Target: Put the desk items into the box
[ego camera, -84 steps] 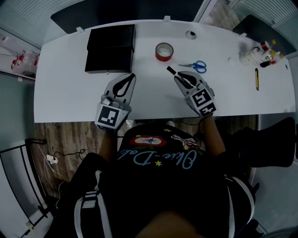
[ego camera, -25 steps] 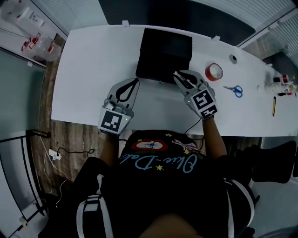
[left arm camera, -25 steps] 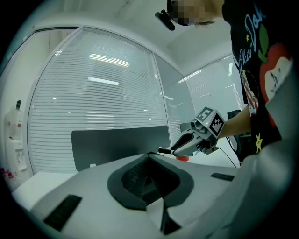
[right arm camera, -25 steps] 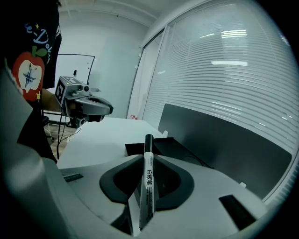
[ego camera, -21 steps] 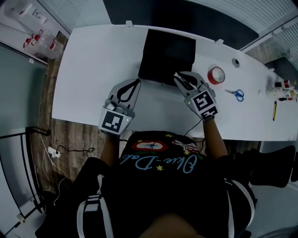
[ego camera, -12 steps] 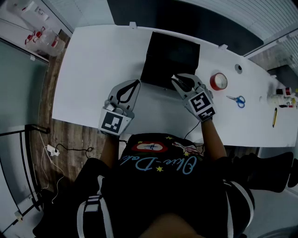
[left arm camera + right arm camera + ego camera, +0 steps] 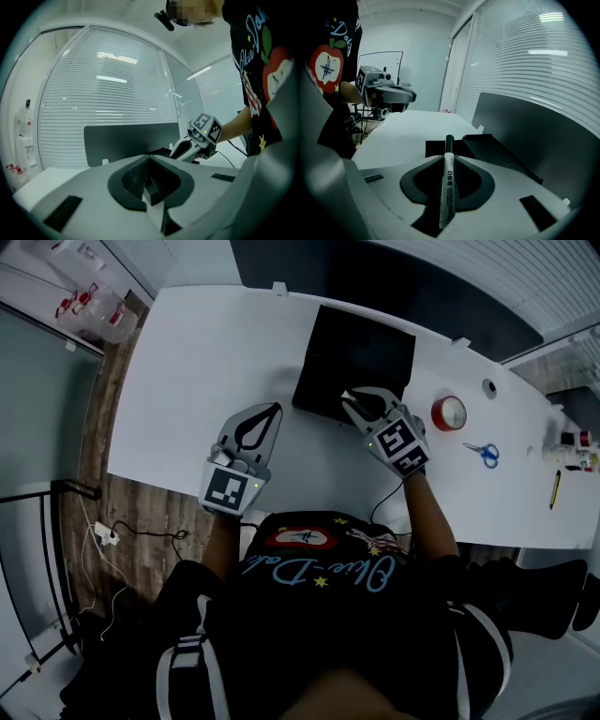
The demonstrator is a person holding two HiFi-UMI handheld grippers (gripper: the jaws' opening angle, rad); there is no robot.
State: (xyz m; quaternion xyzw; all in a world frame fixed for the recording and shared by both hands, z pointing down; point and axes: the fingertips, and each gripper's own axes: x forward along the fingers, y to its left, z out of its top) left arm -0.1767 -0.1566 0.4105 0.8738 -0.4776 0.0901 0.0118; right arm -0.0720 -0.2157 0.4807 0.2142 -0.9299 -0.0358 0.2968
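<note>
A black open box (image 7: 358, 360) sits on the white desk (image 7: 206, 362); it also shows in the right gripper view (image 7: 487, 143). My right gripper (image 7: 350, 399) is shut on a white marker with a black cap (image 7: 447, 180), held lengthwise between the jaws. Its tip is at the box's near edge. My left gripper (image 7: 272, 410) rests on the desk to the left of the box, shut with nothing in it (image 7: 149, 164). A red tape roll (image 7: 449, 412), blue scissors (image 7: 487, 454) and a pencil (image 7: 555, 488) lie to the right.
Small bottles (image 7: 576, 446) stand at the desk's far right. A dark partition (image 7: 543, 126) runs behind the desk's far edge. A round cable hole (image 7: 487, 386) is behind the tape. Wooden floor (image 7: 141, 512) and a cable lie to the left.
My right gripper has carried the marker from mid-desk up to the box's near edge. The left gripper has stayed shut in place. The head view has shifted left.
</note>
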